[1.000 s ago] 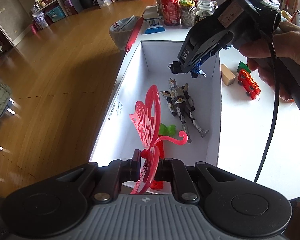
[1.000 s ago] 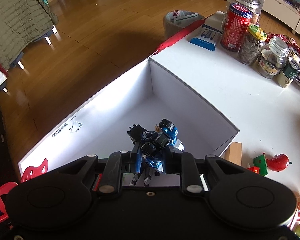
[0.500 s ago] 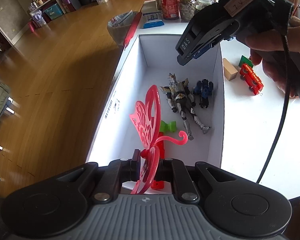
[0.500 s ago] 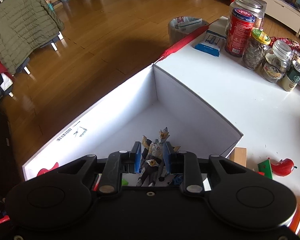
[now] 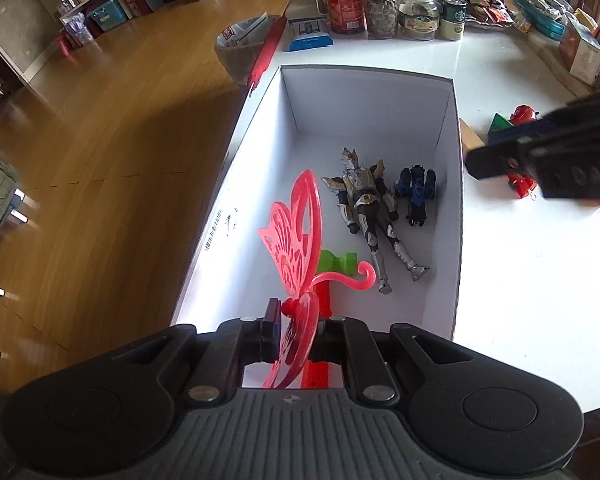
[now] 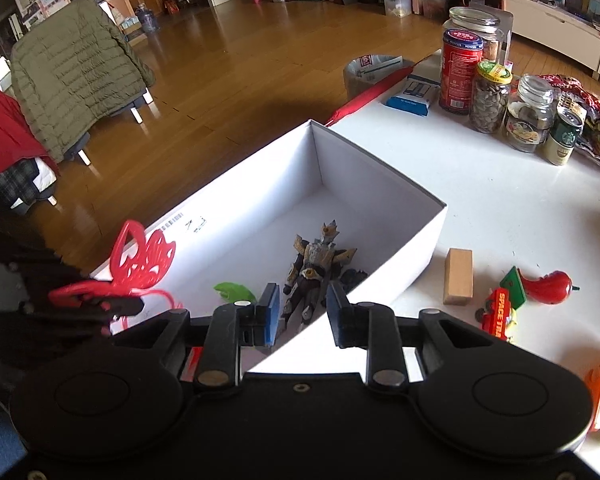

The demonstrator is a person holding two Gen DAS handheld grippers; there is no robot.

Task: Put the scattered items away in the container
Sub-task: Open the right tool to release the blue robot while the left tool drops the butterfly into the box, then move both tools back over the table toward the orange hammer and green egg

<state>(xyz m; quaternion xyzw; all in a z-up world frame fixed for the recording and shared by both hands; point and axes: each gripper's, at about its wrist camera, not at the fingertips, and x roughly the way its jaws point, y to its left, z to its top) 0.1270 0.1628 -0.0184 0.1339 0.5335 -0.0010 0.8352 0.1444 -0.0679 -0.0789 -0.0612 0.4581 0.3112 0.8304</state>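
Butterfly (image 5: 296,240), the flat pink cut-out, stands on edge above the near left end of the white box (image 5: 455,216), pinched at its lower wing by the left gripper (image 5: 294,338), whose jaws are closed tight on it. Below it a green piece (image 5: 331,261) and a red piece lie on the box floor. To set it down well, the left hand should lower the wing until it is just above the floor, clear of the left wall, and only then let go, so that the thin sheet tips flat instead of catching on the rim.

Further right on the box floor lie the armoured figure (image 5: 369,212) and, just beside it against the right wall, the blue robot toy (image 5: 416,190).

Right of the box, the right gripper (image 6: 301,312) hangs above the box's near right edge with its jaws a little apart, having just been opening, and nothing between them. Beyond it on the white table (image 6: 499,208) wait a wooden block (image 6: 457,276), a red train (image 6: 499,314) and a red apple-shaped toy (image 6: 549,286), which the free hand can probably fetch next.
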